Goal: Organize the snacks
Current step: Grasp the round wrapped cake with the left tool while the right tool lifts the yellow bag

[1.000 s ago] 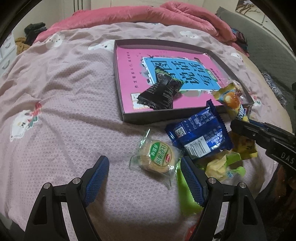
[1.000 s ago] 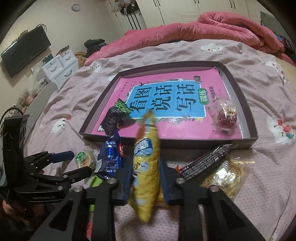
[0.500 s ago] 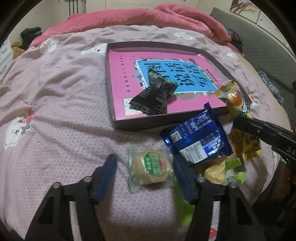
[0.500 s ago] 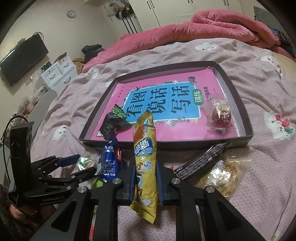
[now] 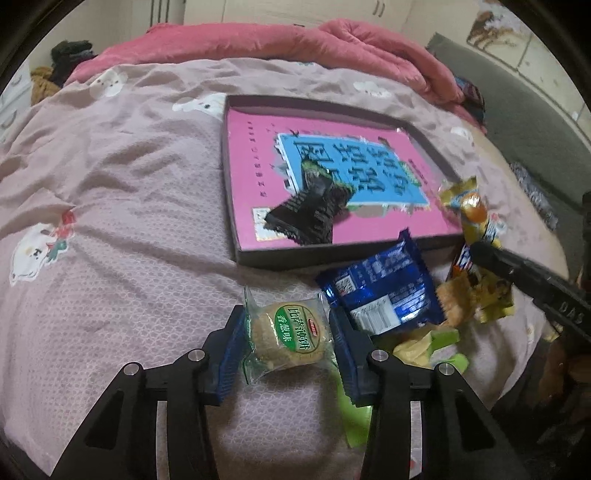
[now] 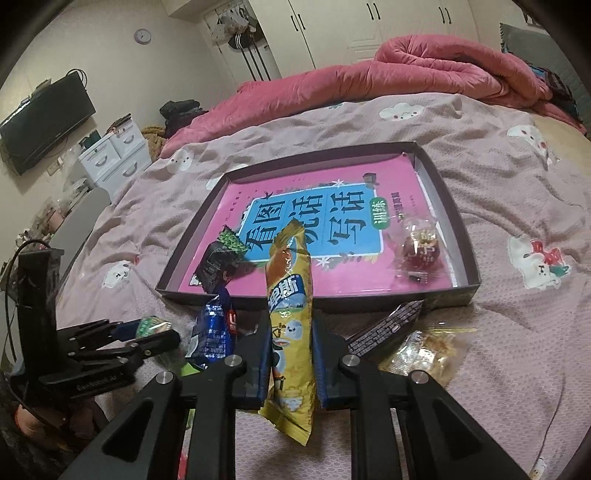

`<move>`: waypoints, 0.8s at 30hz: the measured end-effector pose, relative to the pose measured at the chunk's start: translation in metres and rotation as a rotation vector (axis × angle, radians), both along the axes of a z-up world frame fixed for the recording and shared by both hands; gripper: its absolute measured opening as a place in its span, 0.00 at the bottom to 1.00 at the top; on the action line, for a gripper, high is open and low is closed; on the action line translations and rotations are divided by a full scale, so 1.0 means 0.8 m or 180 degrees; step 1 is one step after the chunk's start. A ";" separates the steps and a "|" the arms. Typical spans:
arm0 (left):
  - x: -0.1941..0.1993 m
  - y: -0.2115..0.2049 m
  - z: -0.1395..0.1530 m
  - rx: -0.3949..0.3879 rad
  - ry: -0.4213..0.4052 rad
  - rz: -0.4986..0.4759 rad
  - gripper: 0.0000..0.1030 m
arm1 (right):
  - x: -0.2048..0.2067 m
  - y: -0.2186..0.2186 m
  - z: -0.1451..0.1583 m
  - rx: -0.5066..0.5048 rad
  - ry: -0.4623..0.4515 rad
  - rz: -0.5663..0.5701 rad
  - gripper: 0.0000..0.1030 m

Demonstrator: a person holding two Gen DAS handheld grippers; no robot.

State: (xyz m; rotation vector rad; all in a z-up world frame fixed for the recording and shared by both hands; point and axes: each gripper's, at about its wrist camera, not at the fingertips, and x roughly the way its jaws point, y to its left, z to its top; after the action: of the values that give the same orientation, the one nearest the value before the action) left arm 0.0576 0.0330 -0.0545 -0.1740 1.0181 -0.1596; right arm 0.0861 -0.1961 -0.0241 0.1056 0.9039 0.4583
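Left gripper (image 5: 288,338) clamps the round green-labelled clear-wrapped biscuit (image 5: 290,334); right gripper (image 6: 289,360) pinches the long yellow foil snack packet (image 6: 290,314). Slippery wrappers could slide free before reaching the dark shallow tray (image 6: 460,221).

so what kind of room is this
Most likely a bedroom: the snacks lie on a bed with a cartoon-print sheet, a rumpled pink duvet at its far end, and white wardrobe doors behind.

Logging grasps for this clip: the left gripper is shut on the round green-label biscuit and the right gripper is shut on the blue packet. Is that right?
Not quite. The right gripper is shut on the yellow snack packet, as the right wrist view shows; the blue packet lies loose beside it. The left gripper does grip the round biscuit.
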 end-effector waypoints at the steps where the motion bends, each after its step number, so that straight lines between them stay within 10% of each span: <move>1: 0.000 0.002 0.002 -0.0032 -0.0007 0.0024 0.45 | 0.000 -0.001 0.002 -0.0001 -0.0021 -0.0012 0.19; 24: -0.012 0.016 0.053 -0.0064 -0.0285 0.0248 0.45 | 0.000 -0.018 0.029 0.0022 -0.0270 -0.0157 0.19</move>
State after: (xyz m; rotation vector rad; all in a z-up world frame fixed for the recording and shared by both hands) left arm 0.0479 0.0461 -0.0119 -0.2228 0.9194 -0.1058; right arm 0.0863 -0.2108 -0.0006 0.1137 0.8149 0.4169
